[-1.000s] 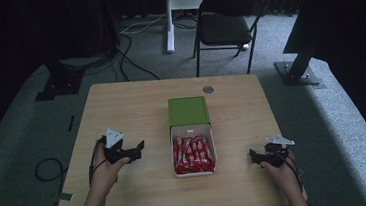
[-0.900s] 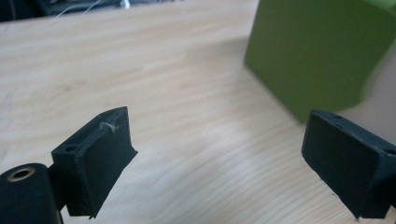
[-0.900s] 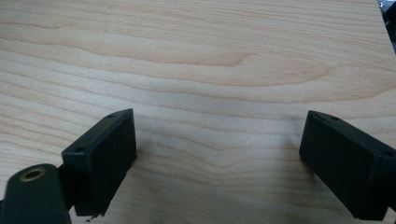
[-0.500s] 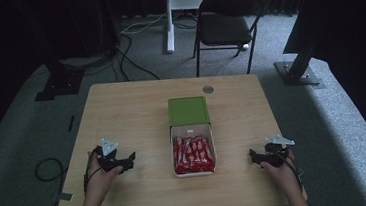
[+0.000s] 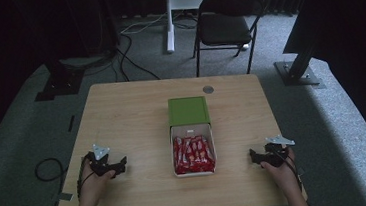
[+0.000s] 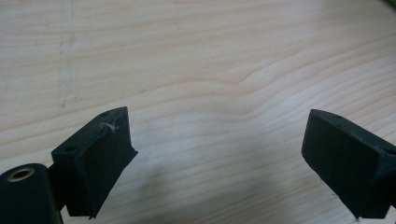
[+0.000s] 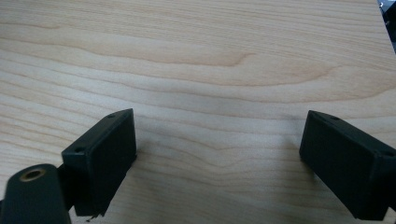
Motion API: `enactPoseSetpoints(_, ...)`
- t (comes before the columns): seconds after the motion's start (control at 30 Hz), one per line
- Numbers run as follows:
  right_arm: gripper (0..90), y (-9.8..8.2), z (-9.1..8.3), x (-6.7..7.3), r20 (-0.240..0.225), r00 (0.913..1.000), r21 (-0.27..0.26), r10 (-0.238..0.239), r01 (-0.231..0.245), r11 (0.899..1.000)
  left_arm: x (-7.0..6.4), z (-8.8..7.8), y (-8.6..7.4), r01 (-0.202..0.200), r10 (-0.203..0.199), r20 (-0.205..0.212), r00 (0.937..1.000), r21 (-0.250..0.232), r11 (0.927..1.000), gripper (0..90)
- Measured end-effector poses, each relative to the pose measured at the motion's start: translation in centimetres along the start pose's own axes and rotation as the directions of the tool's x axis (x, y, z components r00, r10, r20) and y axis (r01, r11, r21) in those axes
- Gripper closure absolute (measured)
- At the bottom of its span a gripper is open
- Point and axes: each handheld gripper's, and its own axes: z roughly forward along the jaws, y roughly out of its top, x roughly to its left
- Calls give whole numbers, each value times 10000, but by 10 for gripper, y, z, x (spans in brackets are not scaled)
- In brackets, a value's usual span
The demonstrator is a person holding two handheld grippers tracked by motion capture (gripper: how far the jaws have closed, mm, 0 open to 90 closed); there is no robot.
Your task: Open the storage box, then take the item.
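Resting low on the wooden table point(image 5: 121, 113), the left gripper point(image 5: 108, 165) and right gripper point(image 5: 265, 156) flank an open box of red packets point(image 5: 193, 155), its green lid point(image 5: 187, 111) behind; nothing looks begun. Left gripper view: jaws wide, empty. Right gripper view: likewise, over bare wood.

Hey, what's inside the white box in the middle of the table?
The white box is packed with red wrapped snack bars lying side by side. They cover its floor, so anything beneath them can't be seen. Its green lid lies at the far end.
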Motion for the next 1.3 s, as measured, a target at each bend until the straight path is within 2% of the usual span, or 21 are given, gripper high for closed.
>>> enactPoseSetpoints(0.17,102,0,0,0,-8,10000,3,7,-7,10000,4,2,-5,-102,104,-233,9997,54,9999,95)
enactPoseSetpoints(0.27,102,0,0,0,-7,10000,8,12,-12,10000,6,3,-7,-347,363,-479,9982,336,9988,95)
enactPoseSetpoints(0.37,102,0,0,0,-5,10000,10,9,-9,10000,6,6,-10,-263,277,-304,9992,466,9986,95)
enactPoseSetpoints(0.4,102,0,0,0,-16,10000,9,3,-3,10000,6,7,-10,-115,127,-267,9996,441,9990,95)
enactPoseSetpoints(0.53,102,0,0,0,-25,10000,8,-2,2,10000,6,7,-9,-313,327,-372,9988,371,9988,95)
enactPoseSetpoints(0.57,102,0,0,0,-22,10000,9,-11,11,10000,4,8,-9,-188,200,-314,9993,394,9990,95)
enactPoseSetpoints(0.63,102,0,0,0,-24,10000,10,-15,15,10000,3,9,-9,313,-316,46,9995,591,9978,95)
enactPoseSetpoints(1.17,102,0,0,0,1,10000,-12,-4,4,10000,2,10,-9,267,-275,112,9996,665,9974,64)
enactPoseSetpoints(1.2,102,-1,-1,0,-17,10000,-30,41,-41,10000,2,10,-8,222,-233,147,9996,678,9974,64)
enactPoseSetpoints(1.23,103,-2,-3,0,-37,9993,-107,360,-361,9993,2,10,-8,177,-192,196,9996,703,9974,54)
enactPoseSetpoints(1.3,103,-2,-4,0,12,9986,-78,527,-527,9986,2,11,-8,78,-99,272,9996,775,9970,27)
